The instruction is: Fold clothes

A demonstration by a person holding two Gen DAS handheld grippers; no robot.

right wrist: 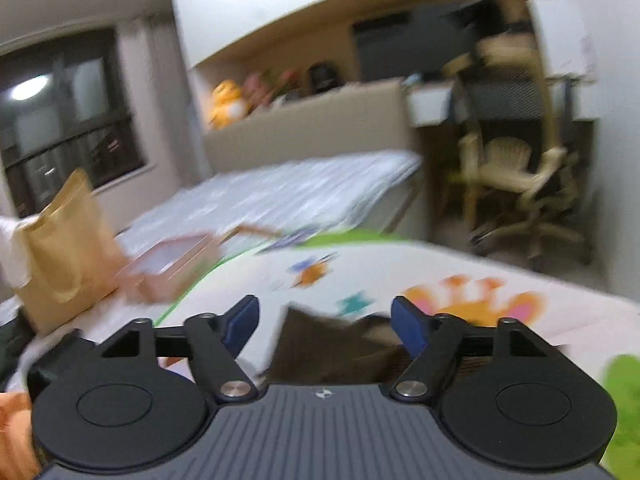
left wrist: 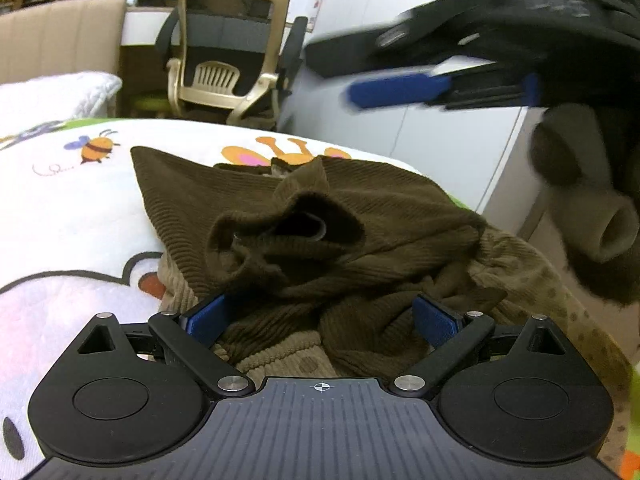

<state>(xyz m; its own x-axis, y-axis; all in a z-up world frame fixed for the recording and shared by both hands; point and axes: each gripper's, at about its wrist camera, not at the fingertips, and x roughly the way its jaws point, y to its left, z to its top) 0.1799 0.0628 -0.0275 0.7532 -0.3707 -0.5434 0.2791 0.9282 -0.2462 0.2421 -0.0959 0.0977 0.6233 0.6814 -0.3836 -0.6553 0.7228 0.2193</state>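
Left hand-held gripper [left wrist: 320,320] sits low, jaws apart around the crumpled brown garment [left wrist: 320,232], ready to pinch. Right hand-held gripper [right wrist: 325,328] hangs above, jaws apart, empty.

The left wrist camera looks low and close across a brown garment [left wrist: 320,232] on the cartoon-print blanket [left wrist: 80,208], toward an office chair [left wrist: 228,52]. The right wrist camera sits higher, blurred, facing the same blanket [right wrist: 400,268], chair [right wrist: 516,152] and a window [right wrist: 68,120].
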